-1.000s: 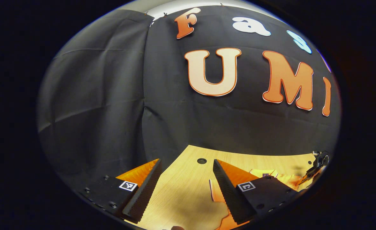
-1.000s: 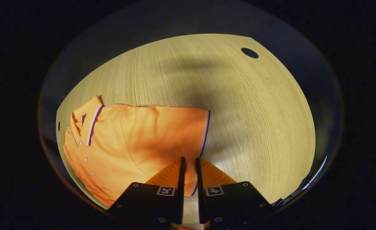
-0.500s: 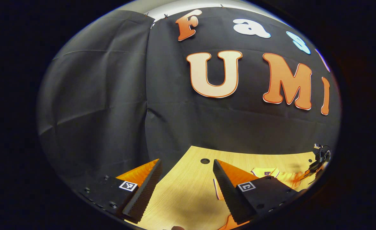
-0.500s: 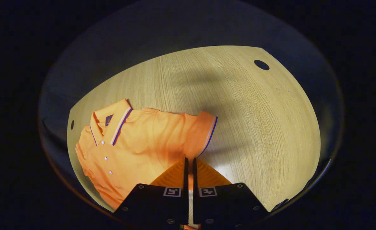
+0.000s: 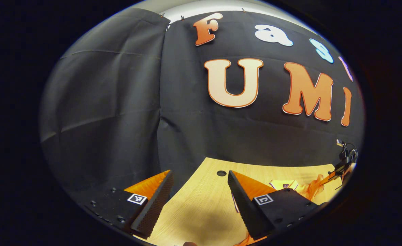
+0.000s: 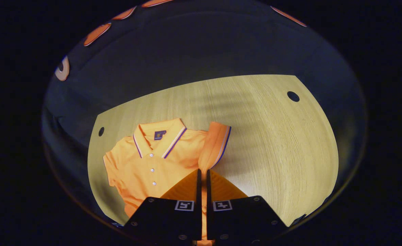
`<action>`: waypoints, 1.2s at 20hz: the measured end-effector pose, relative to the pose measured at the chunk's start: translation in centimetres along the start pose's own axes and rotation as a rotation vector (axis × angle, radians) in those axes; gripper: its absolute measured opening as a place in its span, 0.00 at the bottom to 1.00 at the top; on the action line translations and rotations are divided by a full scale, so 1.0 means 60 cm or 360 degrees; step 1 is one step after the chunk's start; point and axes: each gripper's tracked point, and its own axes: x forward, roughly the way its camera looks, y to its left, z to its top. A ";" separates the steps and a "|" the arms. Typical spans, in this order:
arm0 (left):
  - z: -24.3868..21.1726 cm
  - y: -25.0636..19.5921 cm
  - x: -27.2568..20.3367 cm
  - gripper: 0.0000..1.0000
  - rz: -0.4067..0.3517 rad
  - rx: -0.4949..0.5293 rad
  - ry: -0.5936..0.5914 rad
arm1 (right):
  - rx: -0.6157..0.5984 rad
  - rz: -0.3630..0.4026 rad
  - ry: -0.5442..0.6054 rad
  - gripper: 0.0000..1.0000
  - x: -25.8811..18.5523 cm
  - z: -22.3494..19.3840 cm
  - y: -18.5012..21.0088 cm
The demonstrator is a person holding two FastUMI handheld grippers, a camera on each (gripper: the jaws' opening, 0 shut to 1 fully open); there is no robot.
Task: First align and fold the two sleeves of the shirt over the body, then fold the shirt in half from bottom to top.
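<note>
Pinched between my right gripper (image 6: pixel 202 176) fingers, the orange polo shirt's (image 6: pixel 153 164) sleeve (image 6: pixel 214 145) lifts off the wooden table (image 6: pixel 272 143); its body lies flat beyond, left. Left gripper (image 5: pixel 199 186) hangs spread wide, holding nothing, facing the far wall.

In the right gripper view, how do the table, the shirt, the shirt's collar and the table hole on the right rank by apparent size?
1. table
2. shirt
3. collar
4. table hole
</note>
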 end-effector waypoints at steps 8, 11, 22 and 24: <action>-0.012 0.086 -0.018 0.98 0.0070 -0.0028 0.0024 | -0.0296 0.0100 0.0007 0.06 -0.005 -0.017 0.135; -0.023 0.117 -0.023 0.98 0.0109 -0.0033 0.0039 | -0.0362 0.0112 0.0037 0.06 0.013 -0.032 0.171; -0.043 0.151 -0.026 0.98 0.0166 -0.0040 0.0084 | -0.0353 0.0249 0.0124 0.25 0.049 -0.067 0.253; -0.042 0.143 -0.024 0.98 0.0156 -0.0041 0.0088 | -0.0369 0.0250 0.0094 0.61 0.049 -0.064 0.253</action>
